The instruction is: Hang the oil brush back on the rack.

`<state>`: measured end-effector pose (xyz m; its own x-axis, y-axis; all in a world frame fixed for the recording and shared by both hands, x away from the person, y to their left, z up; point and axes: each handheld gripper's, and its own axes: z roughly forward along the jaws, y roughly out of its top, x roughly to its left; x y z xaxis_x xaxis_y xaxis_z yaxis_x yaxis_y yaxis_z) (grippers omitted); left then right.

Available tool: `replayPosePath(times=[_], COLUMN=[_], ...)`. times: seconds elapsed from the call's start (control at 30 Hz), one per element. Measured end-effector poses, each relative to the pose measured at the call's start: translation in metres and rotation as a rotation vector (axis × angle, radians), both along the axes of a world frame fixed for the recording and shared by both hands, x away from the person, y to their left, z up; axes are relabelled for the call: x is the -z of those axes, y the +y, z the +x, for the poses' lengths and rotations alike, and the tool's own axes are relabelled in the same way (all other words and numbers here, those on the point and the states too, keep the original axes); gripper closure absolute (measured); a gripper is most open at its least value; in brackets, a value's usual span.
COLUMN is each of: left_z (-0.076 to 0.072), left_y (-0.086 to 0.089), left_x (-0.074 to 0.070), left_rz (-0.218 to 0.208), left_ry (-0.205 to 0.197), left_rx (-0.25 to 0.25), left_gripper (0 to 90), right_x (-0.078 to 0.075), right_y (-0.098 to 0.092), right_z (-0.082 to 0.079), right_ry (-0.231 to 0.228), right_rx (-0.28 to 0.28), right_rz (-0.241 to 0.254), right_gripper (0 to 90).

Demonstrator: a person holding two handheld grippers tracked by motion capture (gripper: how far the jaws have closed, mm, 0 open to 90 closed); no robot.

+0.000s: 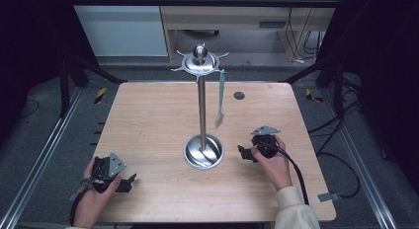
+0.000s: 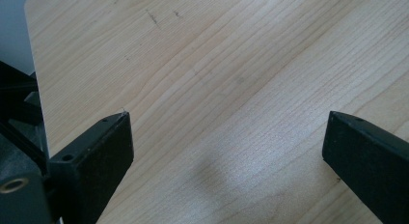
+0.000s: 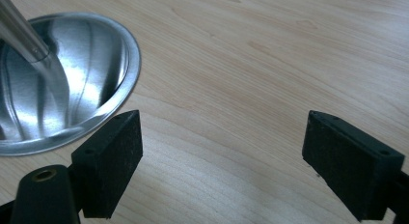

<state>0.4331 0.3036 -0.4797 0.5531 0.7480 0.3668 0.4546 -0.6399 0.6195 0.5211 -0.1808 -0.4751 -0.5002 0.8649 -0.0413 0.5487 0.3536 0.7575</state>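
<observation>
- A polished metal stand (image 1: 202, 103) rises at the middle of the wooden table (image 1: 148, 120): dished round base (image 3: 72, 84), slim upright pole, and a hooked crown with a ball on top.
- One pale green utensil (image 1: 220, 98), apparently a spatula, hangs from a hook on the crown's right side, clear of the pole.
- Left gripper (image 1: 129, 179) rests near the front-left edge of the table, jaws spread wide, nothing between them.
- Right gripper (image 1: 242, 151) sits just right of the base, jaws likewise wide apart and empty.
- Judgement: the utensil looks light, thin and free to swing; take it mid-handle, across the flat faces, and lift it off the hook.
- Judgement: the stand looks smooth, slippery and top-tall; a sideways tug could tip it.
</observation>
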Motion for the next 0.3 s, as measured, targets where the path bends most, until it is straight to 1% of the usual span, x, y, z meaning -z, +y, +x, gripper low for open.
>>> replayPosePath(times=[0.17,0.3], left_z=[0.0000,-0.0002], left_y=[0.0001,0.0000], left_x=[0.0000,-0.0001], left_rz=[0.000,-0.001], left_ry=[0.000,-0.001], left_rx=[-0.001,-0.001], left_gripper=[3.6,3.6], right_x=[0.0067,0.0083], right_y=[0.0063,0.0072], right_z=[-0.0007,-0.0014], right_ry=[-0.015,-0.021], right_rx=[-0.031,-0.043], right_rz=[0.007,0.013], right_gripper=[14.5,14.2])
